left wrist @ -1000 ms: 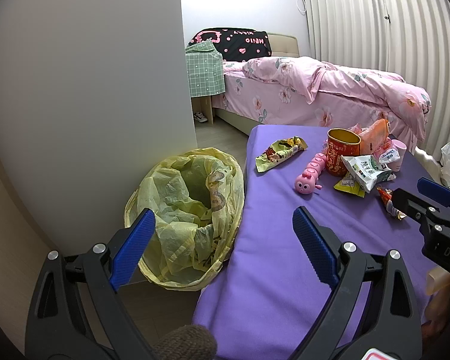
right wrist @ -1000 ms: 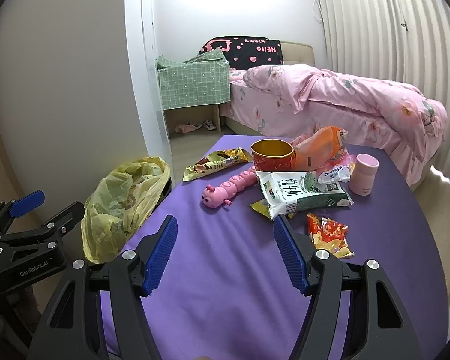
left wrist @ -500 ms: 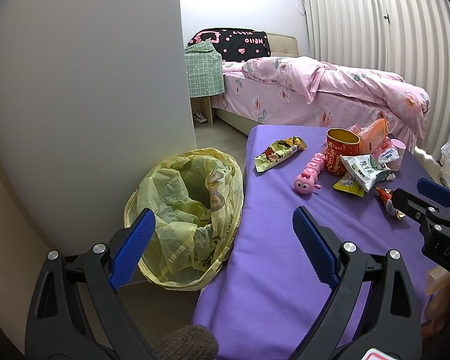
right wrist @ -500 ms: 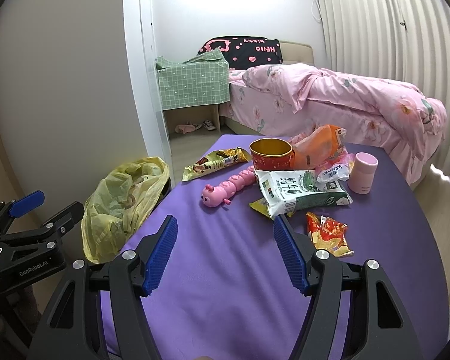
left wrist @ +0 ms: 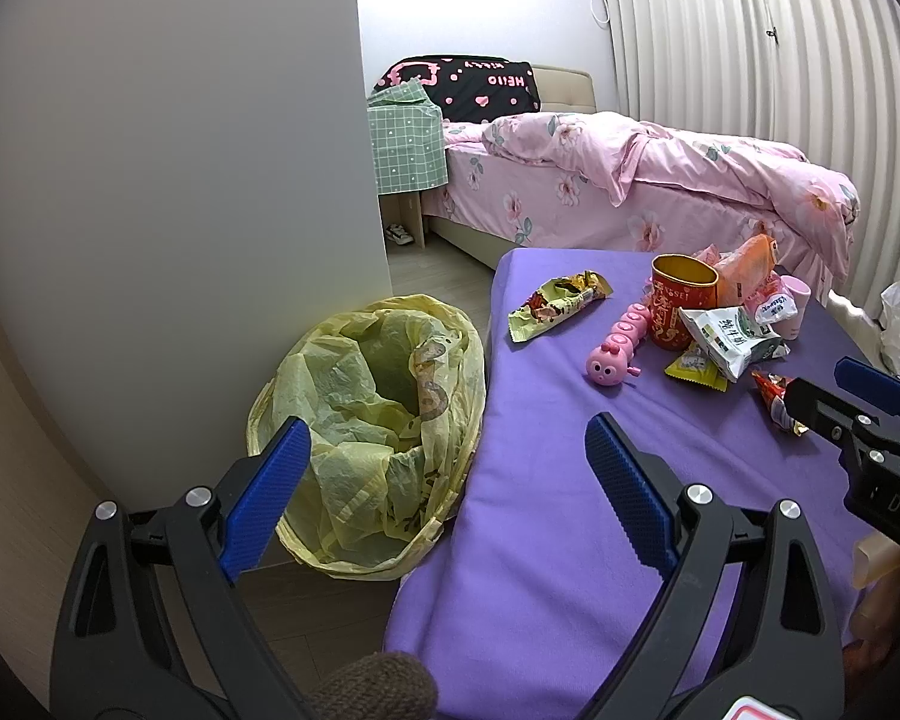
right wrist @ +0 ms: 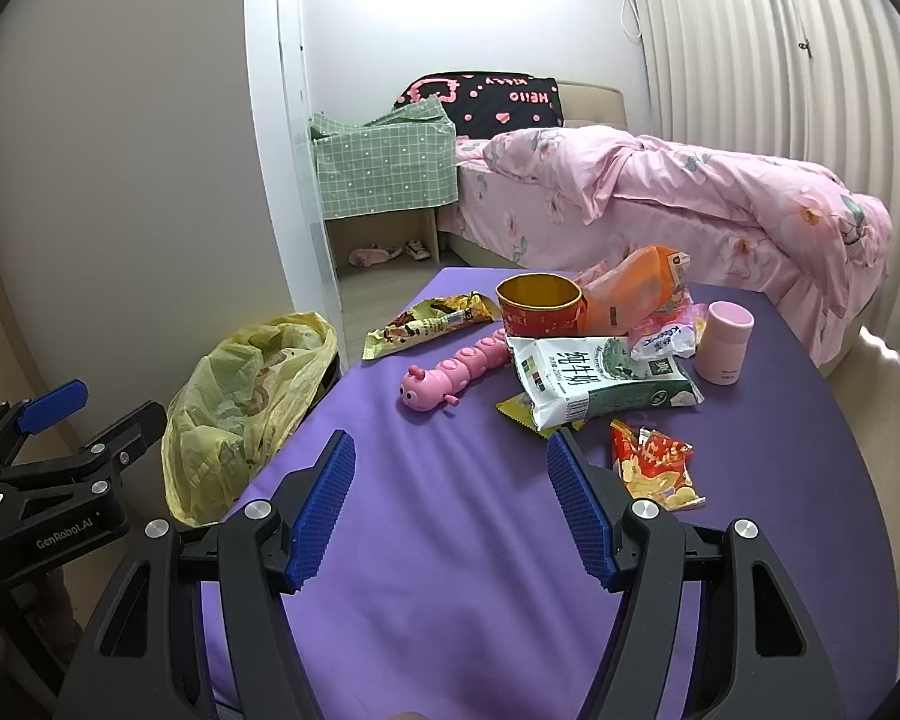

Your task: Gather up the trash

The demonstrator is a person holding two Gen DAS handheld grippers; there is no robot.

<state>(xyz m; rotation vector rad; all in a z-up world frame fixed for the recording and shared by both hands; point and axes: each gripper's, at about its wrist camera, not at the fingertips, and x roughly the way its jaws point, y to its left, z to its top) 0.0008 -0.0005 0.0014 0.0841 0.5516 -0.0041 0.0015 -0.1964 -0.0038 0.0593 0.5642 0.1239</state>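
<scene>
Bin bag [left wrist: 378,420] hugs table edge [left wrist: 480,450] — purple foreground bare.

A pink caterpillar toy [right wrist: 450,377] is lying on the purple tabletop [right wrist: 462,546], its head pointing toward the near left corner. A pink lidded cup [right wrist: 723,350] is standing upright toward the tabletop's far right side. Beyond, a bed [right wrist: 660,210] is lying under a rumpled pink floral duvet, with a black pillow [right wrist: 486,97] leaning at its head. A green checked cloth [right wrist: 384,171] is draping over a small stand beside the bed, and shoes [right wrist: 384,252] are sitting on the floor beneath it.
</scene>
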